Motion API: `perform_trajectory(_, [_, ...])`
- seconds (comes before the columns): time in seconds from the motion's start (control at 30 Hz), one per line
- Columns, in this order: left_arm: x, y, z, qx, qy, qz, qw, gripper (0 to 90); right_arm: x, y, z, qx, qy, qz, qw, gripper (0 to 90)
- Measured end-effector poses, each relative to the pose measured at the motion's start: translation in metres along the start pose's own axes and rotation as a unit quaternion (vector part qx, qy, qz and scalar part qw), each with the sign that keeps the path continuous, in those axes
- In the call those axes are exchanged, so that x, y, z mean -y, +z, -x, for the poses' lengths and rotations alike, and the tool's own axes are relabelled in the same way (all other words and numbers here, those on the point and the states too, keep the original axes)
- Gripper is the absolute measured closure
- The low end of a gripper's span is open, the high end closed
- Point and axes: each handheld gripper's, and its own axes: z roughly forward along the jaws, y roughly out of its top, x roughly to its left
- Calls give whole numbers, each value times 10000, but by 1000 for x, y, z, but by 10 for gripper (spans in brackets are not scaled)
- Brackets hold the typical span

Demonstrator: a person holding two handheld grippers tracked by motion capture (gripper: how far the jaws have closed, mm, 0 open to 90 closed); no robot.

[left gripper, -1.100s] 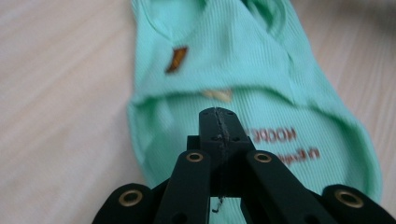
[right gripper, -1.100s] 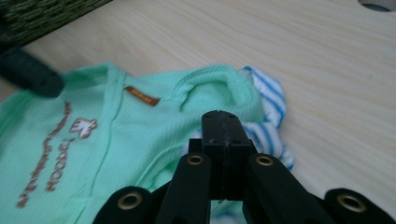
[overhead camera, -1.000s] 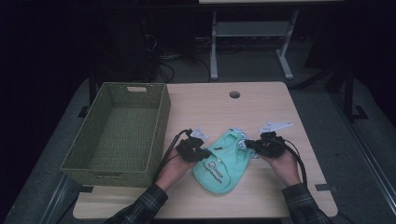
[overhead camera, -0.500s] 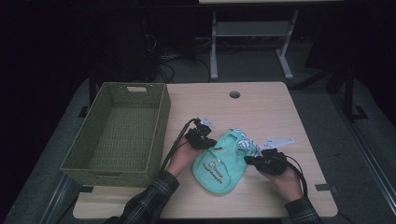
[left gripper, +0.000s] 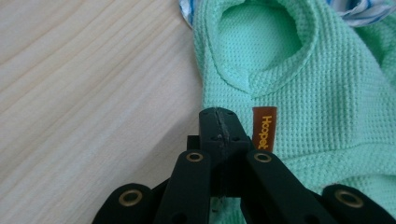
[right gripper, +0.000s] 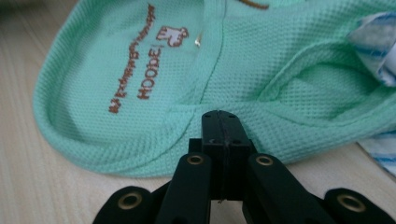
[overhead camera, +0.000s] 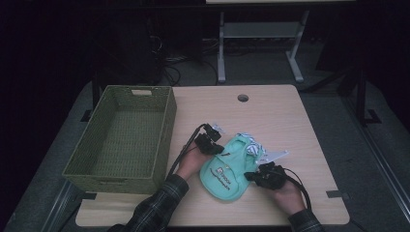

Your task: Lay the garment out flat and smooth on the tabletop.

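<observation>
A green woven basket (overhead camera: 123, 135) sits on the wooden table (overhead camera: 290, 125).

The mint-green garment (left gripper: 327, 93) is waffle-knit cloth, matt, with a glossy orange woven label (left gripper: 264, 127). The tabletop (left gripper: 93, 93) is pale wood-grain, smooth with a faint sheen. The basket (overhead camera: 121, 135) is rough woven wicker. Gripper fingers (right gripper: 212, 135) look matt black plastic.

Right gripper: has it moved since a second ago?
Yes. The right gripper has come back toward the table's near edge, away from the cable hole, along the green garment.
</observation>
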Motion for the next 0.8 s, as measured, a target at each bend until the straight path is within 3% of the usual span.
perform_trajectory(0.27, [7, -6, 4, -78, 53, -52, 9999, 898, 1, -3, 4, 198, -45, -79, 9998, 899])
perform_trajectory(0.63, [26, -19, 23, 212, 198, -155, 9995, 898, 4, -11, 25, 555, 108, -25, 9984, 899])
perform_trajectory(0.8, [32, -22, 33, 309, 260, -161, 9991, 898, 5, -14, 32, 595, 194, 1, 9980, 898])
